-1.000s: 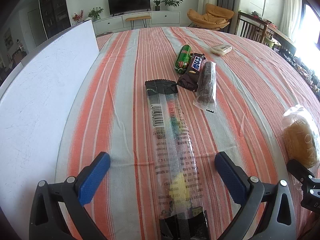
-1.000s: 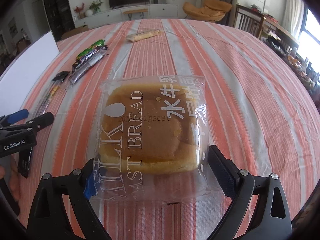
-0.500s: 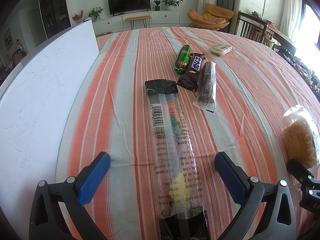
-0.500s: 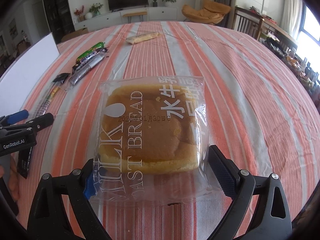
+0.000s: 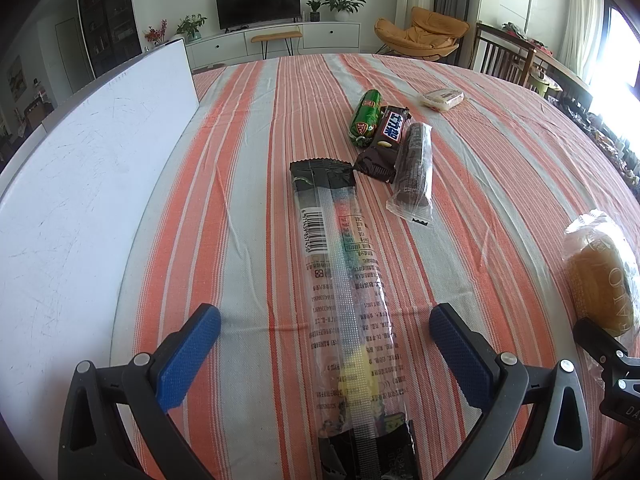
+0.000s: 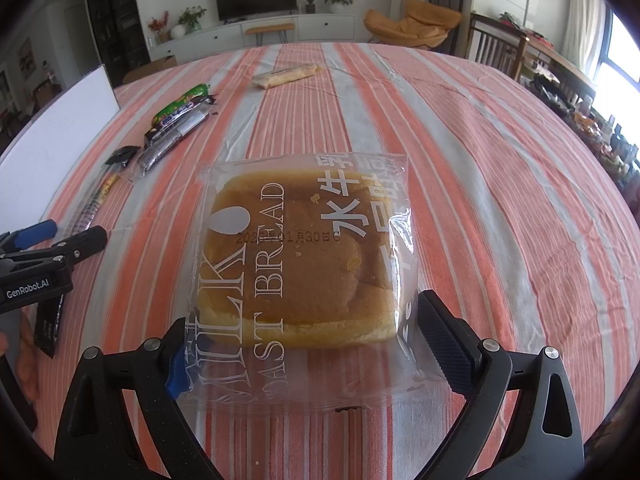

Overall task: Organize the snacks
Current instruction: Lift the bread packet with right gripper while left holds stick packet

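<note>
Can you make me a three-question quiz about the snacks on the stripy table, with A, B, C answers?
1. Where is the bread packet?
A. between the right gripper's fingers
B. on the white board
C. on a chair

2. What colour is the roll farthest left in the snack cluster?
A. pink
B. green
C. white

3. How is the left gripper?
A. shut on a chocolate bar
B. open around the long clear packet
C. holding bread

Answers: 1 A, the fingers flank it. 2 B, its wrapper is green. 3 B, both fingers stand clear of the packet.
</note>
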`<state>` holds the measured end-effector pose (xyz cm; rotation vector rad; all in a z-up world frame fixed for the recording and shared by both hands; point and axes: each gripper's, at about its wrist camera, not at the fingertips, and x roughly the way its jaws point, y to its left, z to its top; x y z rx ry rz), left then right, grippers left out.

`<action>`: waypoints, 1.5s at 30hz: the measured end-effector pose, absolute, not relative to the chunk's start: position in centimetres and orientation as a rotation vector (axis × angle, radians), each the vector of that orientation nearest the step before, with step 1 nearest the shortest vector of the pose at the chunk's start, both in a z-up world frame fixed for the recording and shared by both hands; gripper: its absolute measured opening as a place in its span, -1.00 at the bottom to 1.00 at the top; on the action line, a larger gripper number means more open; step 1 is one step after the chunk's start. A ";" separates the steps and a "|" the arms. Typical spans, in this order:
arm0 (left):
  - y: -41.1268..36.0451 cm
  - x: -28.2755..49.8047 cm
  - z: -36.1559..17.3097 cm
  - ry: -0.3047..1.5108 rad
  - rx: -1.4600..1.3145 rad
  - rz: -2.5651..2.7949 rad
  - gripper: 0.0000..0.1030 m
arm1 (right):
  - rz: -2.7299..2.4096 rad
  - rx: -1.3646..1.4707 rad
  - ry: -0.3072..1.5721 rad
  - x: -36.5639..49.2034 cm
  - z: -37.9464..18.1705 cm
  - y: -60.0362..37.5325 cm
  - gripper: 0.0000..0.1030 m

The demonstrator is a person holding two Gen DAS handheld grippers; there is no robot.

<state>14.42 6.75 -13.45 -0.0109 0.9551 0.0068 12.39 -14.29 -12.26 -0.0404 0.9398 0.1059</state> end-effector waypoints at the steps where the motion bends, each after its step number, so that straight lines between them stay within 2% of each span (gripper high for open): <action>1: 6.7 14.4 -13.4 0.955 -0.011 0.007 1.00 | 0.106 -0.040 0.940 12.4 -12.3 -14.3 0.89; 39: 6.8 14.5 -13.5 0.957 -0.011 0.007 1.00 | 0.090 -0.028 0.939 12.5 -12.3 -14.5 0.92; 45: 6.4 15.3 -13.2 1.090 0.013 -0.034 1.00 | 0.097 -0.037 0.954 12.6 -12.2 -14.5 0.92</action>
